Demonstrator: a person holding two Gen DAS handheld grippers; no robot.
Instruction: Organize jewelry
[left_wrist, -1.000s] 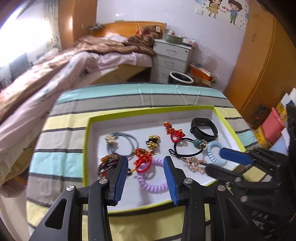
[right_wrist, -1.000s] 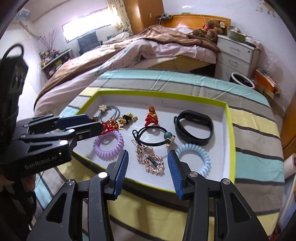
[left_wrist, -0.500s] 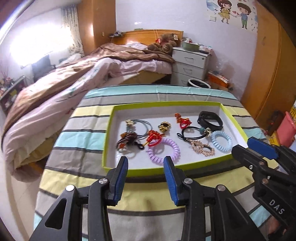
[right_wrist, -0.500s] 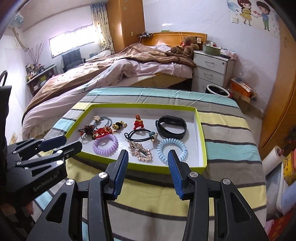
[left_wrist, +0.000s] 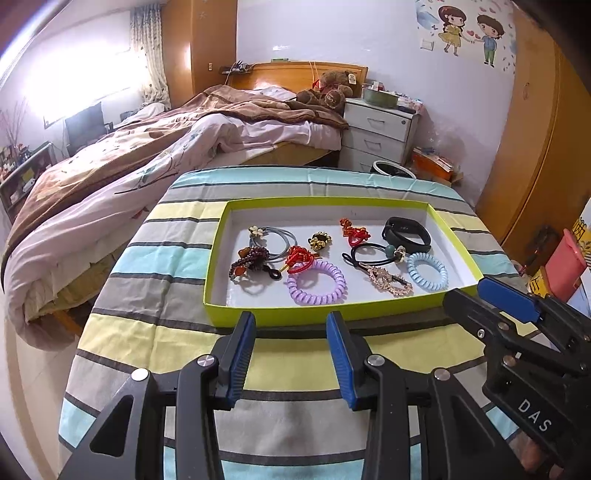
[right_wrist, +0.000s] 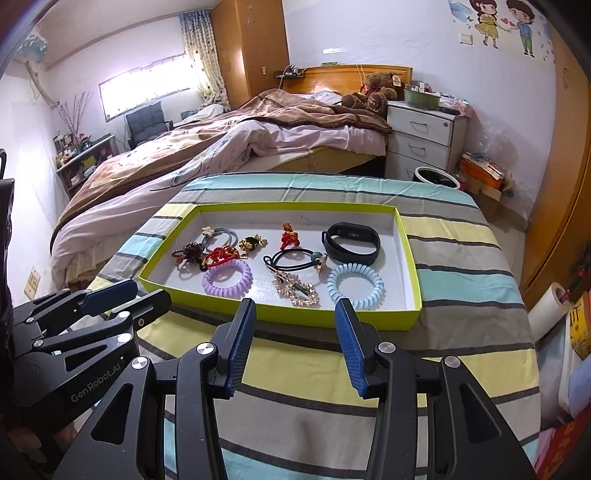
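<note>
A shallow white tray with a lime-green rim (left_wrist: 332, 316) (right_wrist: 280, 320) sits on the striped table. It holds a purple coil hair tie (left_wrist: 316, 282) (right_wrist: 227, 276), a light blue coil tie (left_wrist: 427, 271) (right_wrist: 355, 286), a black wristband (left_wrist: 406, 234) (right_wrist: 351, 243), a gold rhinestone clip (left_wrist: 389, 279) (right_wrist: 295, 290), red knot charms (left_wrist: 354, 232), beaded bracelets and hair ties. My left gripper (left_wrist: 291, 325) (right_wrist: 127, 295) is open and empty, in front of the tray. My right gripper (right_wrist: 295, 314) (left_wrist: 476, 295) is open and empty near the tray's front edge.
The tray sits on a table with a striped cloth (left_wrist: 177, 332). An unmade bed (left_wrist: 147, 155) stands behind and to the left. A white nightstand (left_wrist: 380, 133) and a waste bin (left_wrist: 393, 170) are at the back. A wooden wardrobe (left_wrist: 535, 155) is on the right.
Both grippers have pulled back and up from over the tray to in front of it. Both stayed open and empty. The jewelry in the tray has not moved.
</note>
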